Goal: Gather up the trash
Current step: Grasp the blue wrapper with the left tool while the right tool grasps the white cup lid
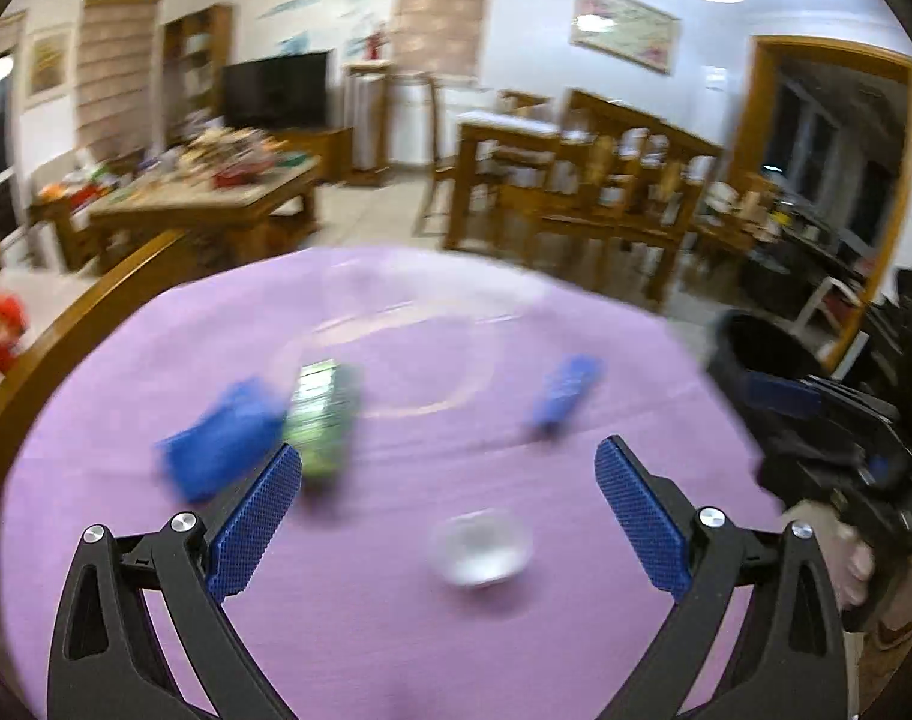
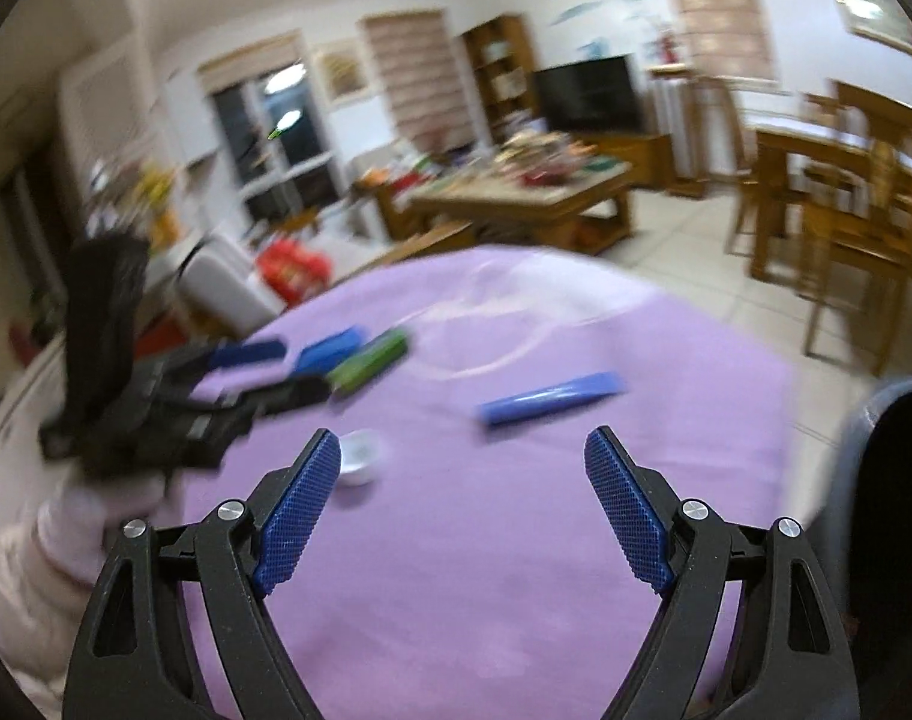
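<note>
A round table (image 1: pixel 396 630) under a purple cloth carries blurred litter. In the left wrist view a crumpled blue wrapper (image 1: pixel 216 441) touches a green packet (image 1: pixel 324 414), a long blue wrapper (image 1: pixel 567 390) lies to the right, and a small clear cup (image 1: pixel 480 546) sits near. My left gripper (image 1: pixel 450 450) hangs open above the cloth with nothing between its fingers. The right wrist view shows the long blue wrapper (image 2: pixel 552 399), the green packet (image 2: pixel 372 360), the cup (image 2: pixel 363 456) and my right gripper (image 2: pixel 462 438), open and empty. The left gripper (image 2: pixel 276 372) shows at its left.
A dark bin (image 1: pixel 762 348) stands off the table's right edge, also the bin (image 2: pixel 894 480) at the right rim. A faint clear ring (image 1: pixel 396 360) lies mid-table. A wooden chair back (image 1: pixel 66 336) curves at the left. Dining furniture (image 1: pixel 576 180) stands beyond.
</note>
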The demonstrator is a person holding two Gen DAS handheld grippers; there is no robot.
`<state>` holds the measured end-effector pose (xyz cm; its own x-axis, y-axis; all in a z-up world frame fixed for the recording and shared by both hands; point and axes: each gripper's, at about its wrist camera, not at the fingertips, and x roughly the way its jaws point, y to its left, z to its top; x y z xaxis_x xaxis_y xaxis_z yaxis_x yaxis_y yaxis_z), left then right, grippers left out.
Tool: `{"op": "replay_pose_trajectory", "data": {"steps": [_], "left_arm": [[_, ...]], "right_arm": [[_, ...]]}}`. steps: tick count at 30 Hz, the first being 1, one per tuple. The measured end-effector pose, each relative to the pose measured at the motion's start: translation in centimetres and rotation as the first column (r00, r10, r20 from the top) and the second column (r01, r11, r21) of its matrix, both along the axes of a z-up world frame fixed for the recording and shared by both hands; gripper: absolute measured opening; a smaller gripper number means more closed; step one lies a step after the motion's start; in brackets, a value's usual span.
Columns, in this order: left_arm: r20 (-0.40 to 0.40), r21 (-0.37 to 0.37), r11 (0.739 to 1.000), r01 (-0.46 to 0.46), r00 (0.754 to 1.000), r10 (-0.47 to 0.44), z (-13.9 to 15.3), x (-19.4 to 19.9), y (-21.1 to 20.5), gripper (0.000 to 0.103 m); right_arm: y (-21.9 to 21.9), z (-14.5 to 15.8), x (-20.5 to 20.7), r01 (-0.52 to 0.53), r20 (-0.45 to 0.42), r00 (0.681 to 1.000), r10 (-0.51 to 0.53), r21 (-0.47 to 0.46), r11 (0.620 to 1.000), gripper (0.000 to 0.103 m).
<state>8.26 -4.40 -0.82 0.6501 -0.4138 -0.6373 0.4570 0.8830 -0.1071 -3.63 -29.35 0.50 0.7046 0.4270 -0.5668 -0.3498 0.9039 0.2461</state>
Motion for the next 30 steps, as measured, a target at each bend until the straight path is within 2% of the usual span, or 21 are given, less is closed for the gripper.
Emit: {"op": "replay_pose_trajectory", "data": {"steps": [5,9,18,22,26,30], "left_arm": [[-0.054,0.07,0.993,-0.099,0.993,0.102,-1.8,3.0,5.7,0.097],[-0.086,0.131,0.986,-0.107,0.989,0.118,-3.0,4.8,7.3,0.097],[-0.107,0.258,0.966,-0.024,0.993,0.053,-4.0,7.8,6.9,0.097],[-0.12,0.293,0.956,0.014,0.992,0.022,-5.1,8.7,6.2,0.097],[-0.127,0.27,0.962,0.039,0.992,-0.005,-5.3,9.0,5.8,0.096],[-0.145,0.224,0.972,0.063,0.989,-0.031,-5.2,9.1,5.8,0.082]], "right_arm": [[7.1,-1.1,2.5,-0.117,-0.071,0.991,0.112,-0.066,0.991,0.083],[9.9,-2.4,3.6,-0.147,-0.115,0.984,0.136,-0.096,0.984,0.083],[9.7,-4.1,5.3,-0.16,-0.175,0.976,0.13,-0.168,0.973,0.082],[10.1,-4.7,6.1,-0.162,-0.201,0.972,0.124,-0.187,0.969,0.077],[10.1,-5.3,6.6,-0.161,-0.232,0.966,0.114,-0.198,0.967,0.065],[9.9,-5.8,7.2,-0.155,-0.252,0.962,0.102,-0.204,0.966,0.058]]}}
